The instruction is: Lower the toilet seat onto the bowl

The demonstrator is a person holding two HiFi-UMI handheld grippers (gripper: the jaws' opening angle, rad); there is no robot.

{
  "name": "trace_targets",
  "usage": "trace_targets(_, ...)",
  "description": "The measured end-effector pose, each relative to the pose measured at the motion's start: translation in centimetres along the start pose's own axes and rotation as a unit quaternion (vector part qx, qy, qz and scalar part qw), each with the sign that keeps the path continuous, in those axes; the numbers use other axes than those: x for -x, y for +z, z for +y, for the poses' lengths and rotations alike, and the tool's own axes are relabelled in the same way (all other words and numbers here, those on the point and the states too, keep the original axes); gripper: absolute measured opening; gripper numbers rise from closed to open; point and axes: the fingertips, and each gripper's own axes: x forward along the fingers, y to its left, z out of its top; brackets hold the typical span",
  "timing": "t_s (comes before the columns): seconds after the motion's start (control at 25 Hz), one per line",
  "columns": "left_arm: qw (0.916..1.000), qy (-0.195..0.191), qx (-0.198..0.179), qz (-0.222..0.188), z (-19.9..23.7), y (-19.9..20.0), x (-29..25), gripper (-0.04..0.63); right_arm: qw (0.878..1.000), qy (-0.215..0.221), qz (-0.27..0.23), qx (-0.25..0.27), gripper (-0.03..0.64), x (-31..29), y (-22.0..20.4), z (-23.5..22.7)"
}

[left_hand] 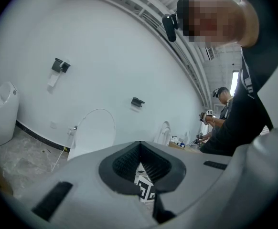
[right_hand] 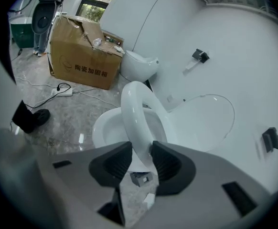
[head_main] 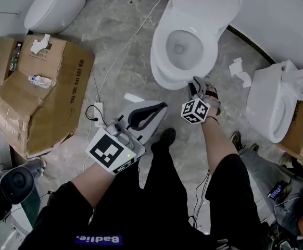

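Seen from above, two bare forearms reach up the frame from a body in black clothing. The left forearm [head_main: 97,178], at lower centre-left, carries the left tool [head_main: 161,107], held roughly level. Its jaws are together with nothing between them, and its marker cube [head_main: 110,151] sits by the wrist. The right forearm [head_main: 222,139], right of centre, stretches further up the frame, with the right tool [right_hand: 141,150] tilted downward. Its jaws stand apart, one on each side of the toilet seat [right_hand: 134,109] rim.
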Motion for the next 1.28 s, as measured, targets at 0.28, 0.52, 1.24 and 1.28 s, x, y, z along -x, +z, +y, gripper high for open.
trace_targets(0.28,1.0000,-0.006,0.001,0.006,0.8,-2.5,-0.5,0.015,0.999,0.019,0.007,0.029,0.137,-2.0,-1.3,3.6)
trace_targets(0.52,0.9999,-0.004,-0.004,0.009,1.6,-3.6,-0.9,0.015,0.997,0.046,0.017,0.059,0.138,-3.8,-2.6,6.9)
trace_targets(1.24,0.9995,0.016,-0.008,0.025,5.2,-7.2,-1.7,0.015,0.992,0.097,0.046,0.058,0.117,-8.5,-5.2,12.7)
trace_targets(1.28,0.9995,0.016,-0.007,0.025,5.3,-7.1,-1.8,0.015,0.992,0.099,0.047,0.058,0.117,-8.7,-5.3,12.8)
